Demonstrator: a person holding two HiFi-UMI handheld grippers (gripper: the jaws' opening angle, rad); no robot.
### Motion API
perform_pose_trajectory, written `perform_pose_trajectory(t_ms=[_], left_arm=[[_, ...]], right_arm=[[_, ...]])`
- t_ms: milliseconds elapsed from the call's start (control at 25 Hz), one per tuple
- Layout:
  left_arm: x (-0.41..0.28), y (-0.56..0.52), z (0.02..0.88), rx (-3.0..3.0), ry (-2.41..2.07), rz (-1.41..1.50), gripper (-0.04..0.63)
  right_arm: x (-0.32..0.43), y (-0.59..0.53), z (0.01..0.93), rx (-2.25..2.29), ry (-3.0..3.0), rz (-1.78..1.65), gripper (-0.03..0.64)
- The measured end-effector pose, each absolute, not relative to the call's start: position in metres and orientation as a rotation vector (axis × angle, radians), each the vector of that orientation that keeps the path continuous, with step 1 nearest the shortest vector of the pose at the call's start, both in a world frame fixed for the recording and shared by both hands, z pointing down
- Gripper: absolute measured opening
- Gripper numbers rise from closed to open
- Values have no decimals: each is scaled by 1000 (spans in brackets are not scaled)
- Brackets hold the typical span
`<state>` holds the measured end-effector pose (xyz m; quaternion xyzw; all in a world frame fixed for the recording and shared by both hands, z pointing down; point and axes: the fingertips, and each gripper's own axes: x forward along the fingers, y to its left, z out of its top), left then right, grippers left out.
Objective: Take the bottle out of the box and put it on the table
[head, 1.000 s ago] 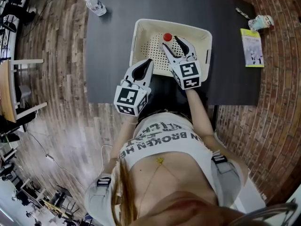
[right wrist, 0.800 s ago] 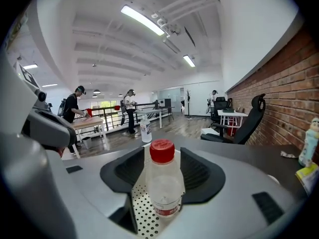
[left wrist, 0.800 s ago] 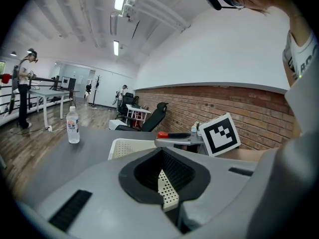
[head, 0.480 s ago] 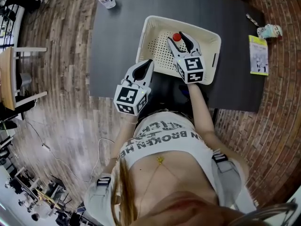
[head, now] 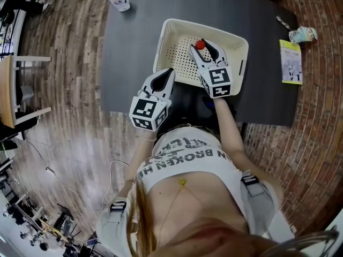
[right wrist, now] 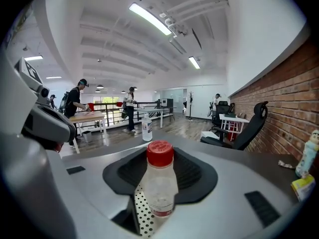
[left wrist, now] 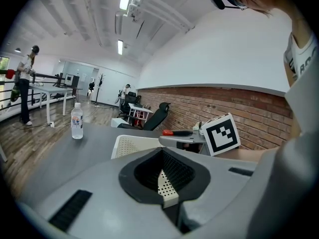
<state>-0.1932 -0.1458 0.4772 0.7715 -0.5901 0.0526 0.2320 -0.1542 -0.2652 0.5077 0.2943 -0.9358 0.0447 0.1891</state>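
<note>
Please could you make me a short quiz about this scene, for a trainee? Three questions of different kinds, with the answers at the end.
1. Short answer: what stands between the jaws of the right hand-held gripper?
2. True or false: the white-capped bottle stands inside the box.
3. In the head view, what lies near the table's right edge? A) a booklet B) a laptop C) a plate
Key: 1. The red-capped bottle, in the box; the jaws are closing, one on each side of it. 2. False: it stands on the table, outside the box. 3. A.
</note>
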Motion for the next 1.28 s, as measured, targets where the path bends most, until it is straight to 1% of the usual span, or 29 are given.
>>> perform_pose_trajectory(t_ms=[840, 1280], left_arm=[[-176, -137, 459, 2207, -1601, 113, 5], [-151, -134, 457, 2254, -1558, 124, 5]], right_arm=[[-134, -243, 452, 802, -2668, 102, 156], [-122, -232, 393, 741, -2739, 71, 156]])
